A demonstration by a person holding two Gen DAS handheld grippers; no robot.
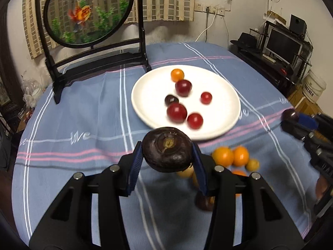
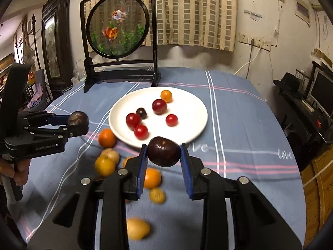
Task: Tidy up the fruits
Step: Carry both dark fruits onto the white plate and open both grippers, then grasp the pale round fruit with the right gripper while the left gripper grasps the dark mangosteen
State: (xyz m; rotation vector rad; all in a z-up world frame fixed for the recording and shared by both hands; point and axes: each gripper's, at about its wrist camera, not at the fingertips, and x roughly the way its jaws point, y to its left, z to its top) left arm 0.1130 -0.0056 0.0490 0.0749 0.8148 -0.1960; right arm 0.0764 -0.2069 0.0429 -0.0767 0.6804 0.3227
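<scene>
My left gripper is shut on a dark brown round fruit, held above the blue cloth in front of the white plate. My right gripper is shut on a dark purple plum near the plate's front rim. Each gripper shows in the other view: the right one with its plum, the left one with its brown fruit. On the plate lie several red fruits, a dark one and an orange one. Loose orange and yellow fruits lie on the cloth below both grippers.
A framed round goldfish screen stands behind the plate at the table's back left. More loose fruits and a yellow one lie toward the near edge. A person's hand holds the left gripper's handle. A monitor and shelves stand right of the table.
</scene>
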